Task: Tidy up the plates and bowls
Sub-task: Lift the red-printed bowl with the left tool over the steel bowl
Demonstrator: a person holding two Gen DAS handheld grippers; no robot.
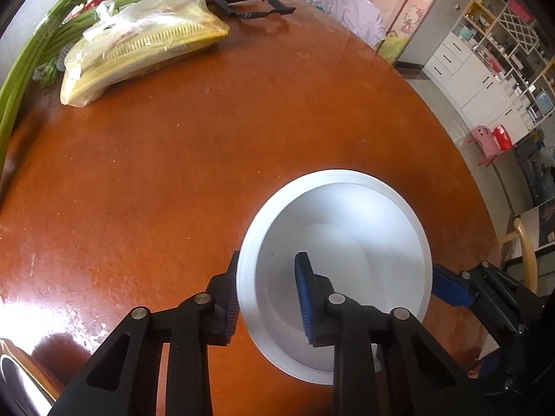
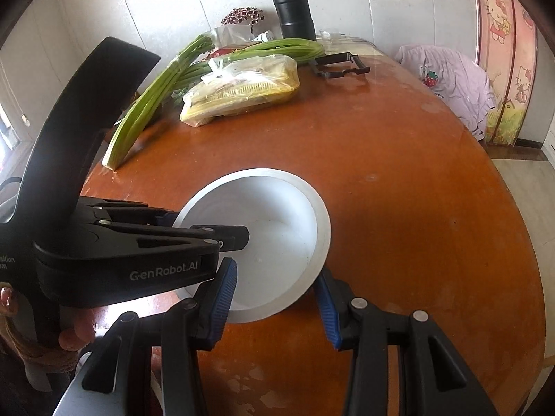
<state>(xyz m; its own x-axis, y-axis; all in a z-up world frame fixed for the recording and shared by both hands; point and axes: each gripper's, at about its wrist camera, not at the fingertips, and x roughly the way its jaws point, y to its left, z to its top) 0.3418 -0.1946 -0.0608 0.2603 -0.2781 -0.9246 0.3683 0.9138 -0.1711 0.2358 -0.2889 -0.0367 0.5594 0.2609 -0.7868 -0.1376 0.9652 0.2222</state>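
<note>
A white bowl [image 1: 347, 228] with a broad stepped rim sits low over the brown round table [image 1: 156, 173]. My left gripper [image 1: 269, 260] straddles the bowl's left rim, one pad outside and the blue pad inside, shut on it. In the right wrist view the same bowl [image 2: 277, 215] lies just ahead, with the left gripper [image 2: 242, 235] coming in from the left side. My right gripper [image 2: 275, 270] has the bowl's near rim between its blue pads and looks shut on it. One of its pads [image 1: 447, 287] shows against the bowl's right rim in the left wrist view.
A plastic bag with a yellow basket [image 2: 242, 90], long green stalks [image 2: 145, 104], a black flask [image 2: 293, 7] and a black frame [image 2: 341, 66] crowd the table's far side. Purple cloth [image 2: 451, 76] hangs beyond the far edge. A hand [image 2: 76, 332] holds the left tool.
</note>
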